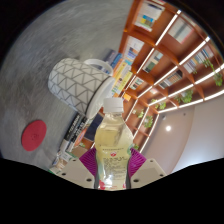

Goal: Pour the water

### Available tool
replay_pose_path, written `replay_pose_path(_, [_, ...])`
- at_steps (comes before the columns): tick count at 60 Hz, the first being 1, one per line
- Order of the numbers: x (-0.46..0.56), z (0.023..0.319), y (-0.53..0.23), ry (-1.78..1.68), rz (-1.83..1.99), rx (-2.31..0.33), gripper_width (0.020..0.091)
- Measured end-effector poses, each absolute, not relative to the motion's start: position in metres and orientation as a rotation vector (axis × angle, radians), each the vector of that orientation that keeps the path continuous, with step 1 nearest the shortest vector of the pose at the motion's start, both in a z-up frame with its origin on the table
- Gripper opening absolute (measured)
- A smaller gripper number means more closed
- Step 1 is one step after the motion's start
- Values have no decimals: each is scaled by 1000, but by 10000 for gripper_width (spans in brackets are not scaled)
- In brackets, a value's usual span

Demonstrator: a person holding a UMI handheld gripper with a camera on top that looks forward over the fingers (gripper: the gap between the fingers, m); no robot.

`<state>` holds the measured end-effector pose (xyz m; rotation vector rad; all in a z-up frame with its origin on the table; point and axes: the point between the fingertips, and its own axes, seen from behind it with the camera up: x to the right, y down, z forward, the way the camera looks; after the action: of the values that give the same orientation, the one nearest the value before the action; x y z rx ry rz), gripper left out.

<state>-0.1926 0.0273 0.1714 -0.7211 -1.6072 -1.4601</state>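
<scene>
On the grey table (pixel 50 60) a red coaster (pixel 34 134) lies well left of a patterned white mug (pixel 78 84), and nearer, the gripper (pixel 112 160) is clamped on a capped bottle (pixel 113 142) of pale liquid between its pink pads (pixel 89 160). With the scene tilted, the bottle could slip or miss the mug once poured. The bottle's base is cut off, and whether the cap is loosened seems impossible to tell.

We have single view only: wide-angle camera riding on gripper (pixel 112 168), facing forward along its two fingers. View heavily rolled: table surface (pixel 50 45) tilts up one side, bookshelves (pixel 170 60) and lit ceiling slant across other. Very near: bottle (pixel 113 150) fills space between fingers, mug (pixel 78 85) just beyond. No second view, so we find no shared part.
</scene>
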Motion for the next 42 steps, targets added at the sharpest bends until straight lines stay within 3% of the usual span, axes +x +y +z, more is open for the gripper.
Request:
replay_pose_path(11, [-162, 165, 23, -1292, -1030, -1171, 359])
replay_pose_path(24, [-158, 165, 8, -757, -349, -1493, 359])
replay_pose_path(34, [-156, 140, 3, -444, 130, -1685, 359])
replay_pose_path(42, [-154, 130, 6, -366, 214, -1698, 359])
